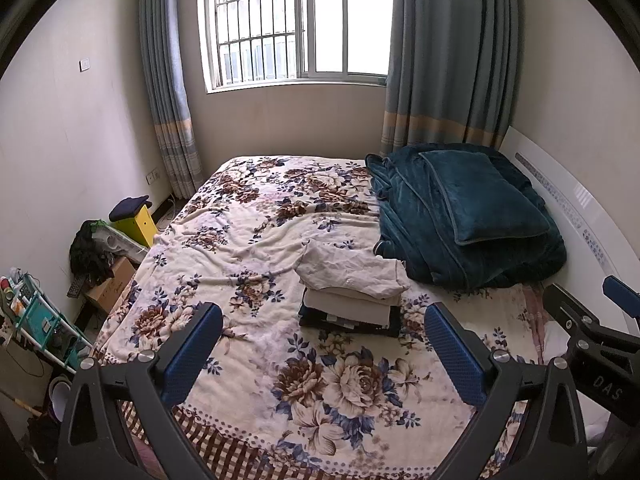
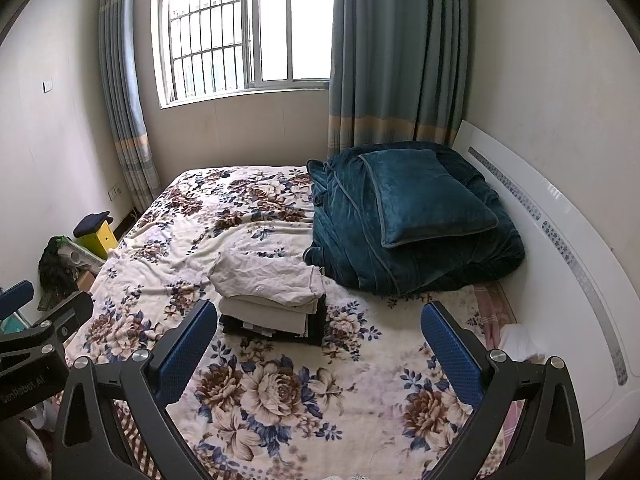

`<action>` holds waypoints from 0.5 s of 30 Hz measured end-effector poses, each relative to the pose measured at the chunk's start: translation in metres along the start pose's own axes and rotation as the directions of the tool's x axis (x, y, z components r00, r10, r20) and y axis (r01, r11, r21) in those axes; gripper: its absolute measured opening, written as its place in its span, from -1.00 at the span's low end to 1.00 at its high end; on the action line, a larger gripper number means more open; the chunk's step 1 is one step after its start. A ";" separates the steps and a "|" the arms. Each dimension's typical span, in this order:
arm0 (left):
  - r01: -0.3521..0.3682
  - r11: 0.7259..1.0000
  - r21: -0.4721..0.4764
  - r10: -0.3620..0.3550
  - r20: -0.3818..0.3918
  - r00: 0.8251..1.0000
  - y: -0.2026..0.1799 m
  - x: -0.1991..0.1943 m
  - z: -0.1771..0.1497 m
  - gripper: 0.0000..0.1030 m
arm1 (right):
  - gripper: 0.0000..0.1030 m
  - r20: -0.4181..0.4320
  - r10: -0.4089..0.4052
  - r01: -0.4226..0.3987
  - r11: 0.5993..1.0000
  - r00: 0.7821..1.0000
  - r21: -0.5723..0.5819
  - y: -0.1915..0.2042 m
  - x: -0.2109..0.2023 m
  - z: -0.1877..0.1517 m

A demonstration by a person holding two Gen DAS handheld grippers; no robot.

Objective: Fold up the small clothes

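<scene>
Left wrist view: left tool [image 1: 323,354] spread, empty, above the floral blanket-covered bed [image 1: 248,240]; the crumpled cream garment [image 1: 352,270] tops a stack of folded clothes [image 1: 350,314] straight ahead, long axis crosswise.

Right wrist view: right tool [image 2: 319,354] spread, empty; the garment [image 2: 268,276] lies ahead-left, so the left tool appears nearer. Lower stack layers are indistinct.

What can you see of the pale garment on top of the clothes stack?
The pale garment is off-white, creased, thin-looking cloth, lying loosely rather than squared off: it drapes across the top of the clothes stack and overhangs its edges, one part trailing left toward the floral blanket. A darker trimmed hem shows at its right end. Under it sit neatly folded beige pieces, then dark ones. It lies near the teal quilt; contact between them is unclear. Neither gripper touches it.
</scene>
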State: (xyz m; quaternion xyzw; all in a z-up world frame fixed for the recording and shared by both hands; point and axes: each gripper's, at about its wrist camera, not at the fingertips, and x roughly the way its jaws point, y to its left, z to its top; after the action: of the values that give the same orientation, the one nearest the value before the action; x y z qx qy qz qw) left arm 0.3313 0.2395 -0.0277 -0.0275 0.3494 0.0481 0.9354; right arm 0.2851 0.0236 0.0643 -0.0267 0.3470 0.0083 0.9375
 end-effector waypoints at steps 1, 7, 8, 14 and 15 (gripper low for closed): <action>0.001 1.000 -0.003 -0.001 -0.001 1.000 0.000 0.001 0.000 1.00 | 1.00 -0.001 0.001 -0.001 1.000 1.000 0.001 0.000 0.000 0.001; -0.001 1.000 -0.001 0.001 0.000 1.000 0.000 0.002 0.000 1.00 | 1.00 0.003 -0.001 0.001 1.000 1.000 0.002 0.000 0.000 0.000; 0.000 1.000 -0.002 0.000 0.002 1.000 0.000 0.000 0.000 1.00 | 1.00 0.003 0.002 -0.002 1.000 1.000 0.002 0.001 -0.001 0.000; 0.001 1.000 0.000 -0.001 0.009 1.000 0.001 -0.008 0.000 1.00 | 1.00 0.003 0.000 0.000 1.000 1.000 0.002 0.002 -0.001 -0.001; -0.001 1.000 0.002 0.001 0.009 1.000 0.002 -0.009 0.001 1.00 | 1.00 0.004 -0.001 0.001 1.000 1.000 0.004 0.002 -0.001 -0.001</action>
State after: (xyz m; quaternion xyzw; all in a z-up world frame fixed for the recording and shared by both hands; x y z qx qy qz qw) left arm 0.3249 0.2407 -0.0205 -0.0263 0.3453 0.0483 0.9369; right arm 0.2830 0.0253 0.0642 -0.0249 0.3452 0.0070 0.9382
